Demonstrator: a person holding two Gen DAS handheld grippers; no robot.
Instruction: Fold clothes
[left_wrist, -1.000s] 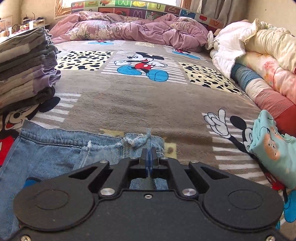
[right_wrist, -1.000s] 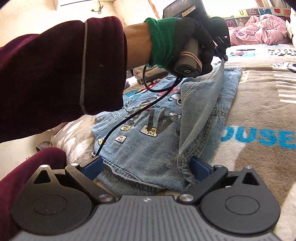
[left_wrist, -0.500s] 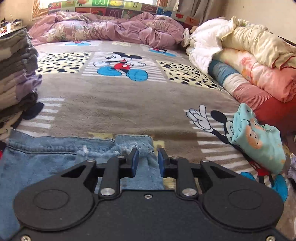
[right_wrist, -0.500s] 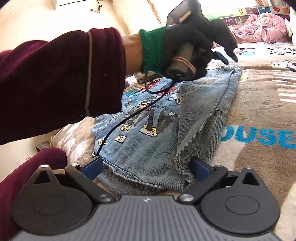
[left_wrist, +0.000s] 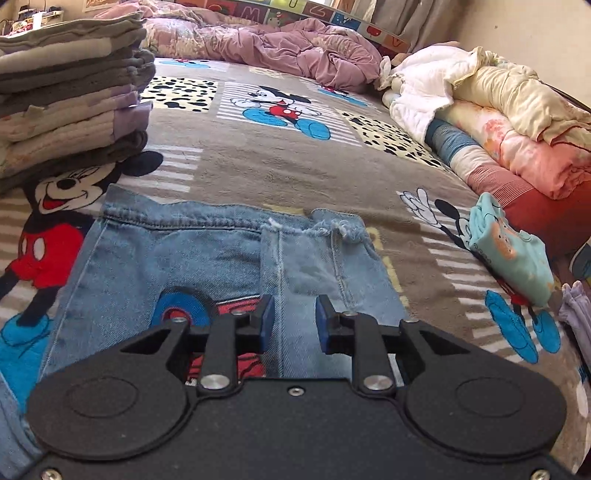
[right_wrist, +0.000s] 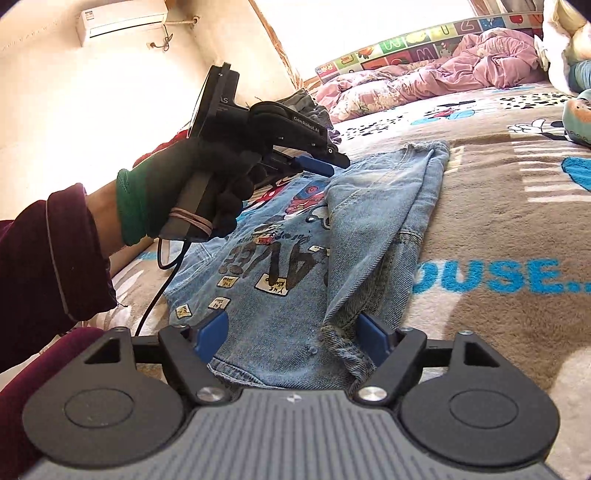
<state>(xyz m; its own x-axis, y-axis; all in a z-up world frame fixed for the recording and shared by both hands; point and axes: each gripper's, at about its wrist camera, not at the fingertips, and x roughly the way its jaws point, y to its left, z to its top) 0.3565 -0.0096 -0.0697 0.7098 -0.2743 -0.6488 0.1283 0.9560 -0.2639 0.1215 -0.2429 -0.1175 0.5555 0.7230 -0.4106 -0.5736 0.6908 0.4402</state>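
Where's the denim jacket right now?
The denim jacket lies on the cartoon blanket, straight ahead in both views. Its near hem sits between the open right claw, under the open left claw.

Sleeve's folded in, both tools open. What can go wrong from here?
1. The folded sleeve lies loose and bulged on the denim jacket, with neither tool gripping it; it may slide back open.
2. The right tool straddles the bunched hem; closing there might pinch several layers and drag the fold.
3. The left tool hovers above the cuff, and its cable trails beside the jacket; it could snag the fabric.
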